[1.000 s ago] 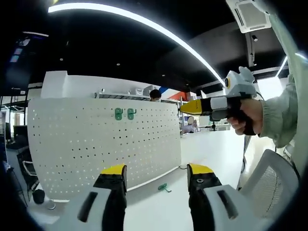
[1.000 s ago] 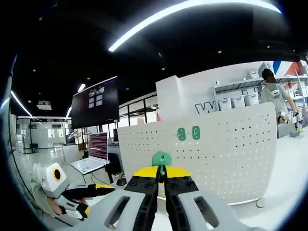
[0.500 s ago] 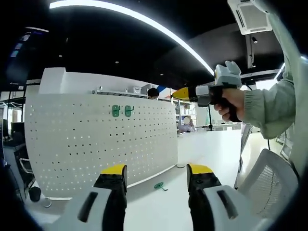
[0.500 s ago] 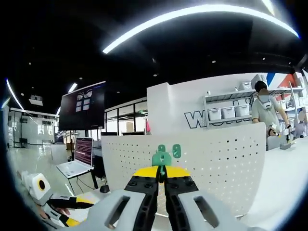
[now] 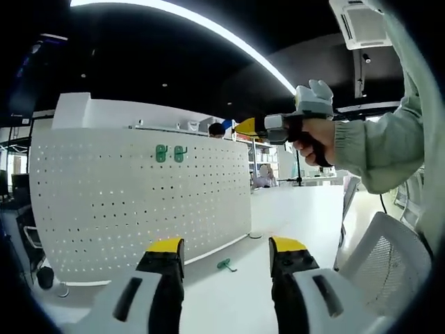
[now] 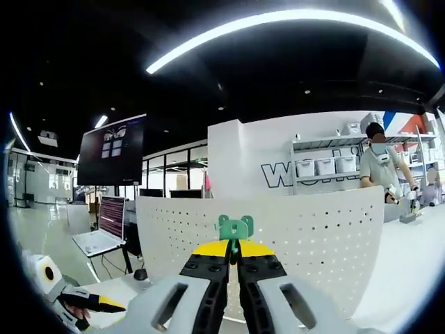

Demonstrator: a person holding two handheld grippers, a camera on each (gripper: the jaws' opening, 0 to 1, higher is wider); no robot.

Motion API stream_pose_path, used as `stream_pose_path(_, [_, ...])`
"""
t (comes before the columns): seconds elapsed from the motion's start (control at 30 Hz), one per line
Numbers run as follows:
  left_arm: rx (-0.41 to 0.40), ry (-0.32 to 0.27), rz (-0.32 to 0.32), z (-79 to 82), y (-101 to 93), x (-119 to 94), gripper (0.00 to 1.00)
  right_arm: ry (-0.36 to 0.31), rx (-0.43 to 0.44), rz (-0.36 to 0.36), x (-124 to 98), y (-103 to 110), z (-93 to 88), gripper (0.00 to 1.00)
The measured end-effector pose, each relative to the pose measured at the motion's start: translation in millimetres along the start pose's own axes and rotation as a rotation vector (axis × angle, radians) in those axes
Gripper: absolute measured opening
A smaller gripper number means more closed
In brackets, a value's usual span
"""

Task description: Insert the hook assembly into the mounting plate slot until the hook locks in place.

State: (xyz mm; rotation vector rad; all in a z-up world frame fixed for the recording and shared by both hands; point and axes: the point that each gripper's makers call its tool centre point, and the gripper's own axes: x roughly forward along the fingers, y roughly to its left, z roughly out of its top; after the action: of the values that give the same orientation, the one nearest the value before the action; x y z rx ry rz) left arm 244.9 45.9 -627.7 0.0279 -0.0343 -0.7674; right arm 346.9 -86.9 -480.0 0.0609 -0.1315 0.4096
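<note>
Two green hooks sit high on the pegboard; my right tongs grip a green hook, left tongs released, spare hook on worktop.

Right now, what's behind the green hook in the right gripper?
The white pegboard stands directly behind the green hook, which the right gripper holds shut. The hook covers a patch of the board's top edge; the two hooks already mounted cannot be made out there.
</note>
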Motion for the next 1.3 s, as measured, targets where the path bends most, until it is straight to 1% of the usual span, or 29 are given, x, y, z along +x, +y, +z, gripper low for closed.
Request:
stream_pose_path(0.23, [-0.005,0.008,-0.009,-2.4,-1.5,1.0,0.5,-0.006,-0.003,-0.013,15.0,-5.9,1.2,0.01])
stream_pose_path(0.43, [-0.014,0.012,-0.014,-3.7,-2.2,1.4,0.5,-0.01,-0.008,-0.038,27.3,-15.4,-1.0,0.01])
stream_pose_path(0.63, [-0.025,0.01,-0.019,-4.2,-2.5,1.8,0.5,-0.006,-0.009,-0.055,37.0,-21.8,-3.7,0.01])
stream_pose_path(0.7, [-0.028,0.009,-0.021,-4.1,-2.8,1.9,0.5,-0.007,0.002,-0.061,38.8,-23.6,-3.2,0.01])
stream_pose_path(0.87, [-0.033,0.005,-0.021,-3.4,-2.5,1.8,0.5,-0.009,-0.006,-0.063,46.1,-26.0,-1.3,0.01])
stream_pose_path(1.0, [-0.038,0.003,-0.018,-3.2,-1.3,1.9,0.5,-0.001,-0.021,-0.07,51.7,-29.2,-5.1,0.01])
stream_pose_path(1.13, [-0.041,-0.003,-0.01,-2.0,0.7,1.6,0.5,0.015,-0.047,-0.094,58.9,-35.5,-10.4,0.01])
stream_pose_path(1.3, [-0.039,-0.008,0.0,-1.0,3.1,1.1,0.51,0.031,-0.057,-0.12,69.0,-42.1,-17.0,0.01])
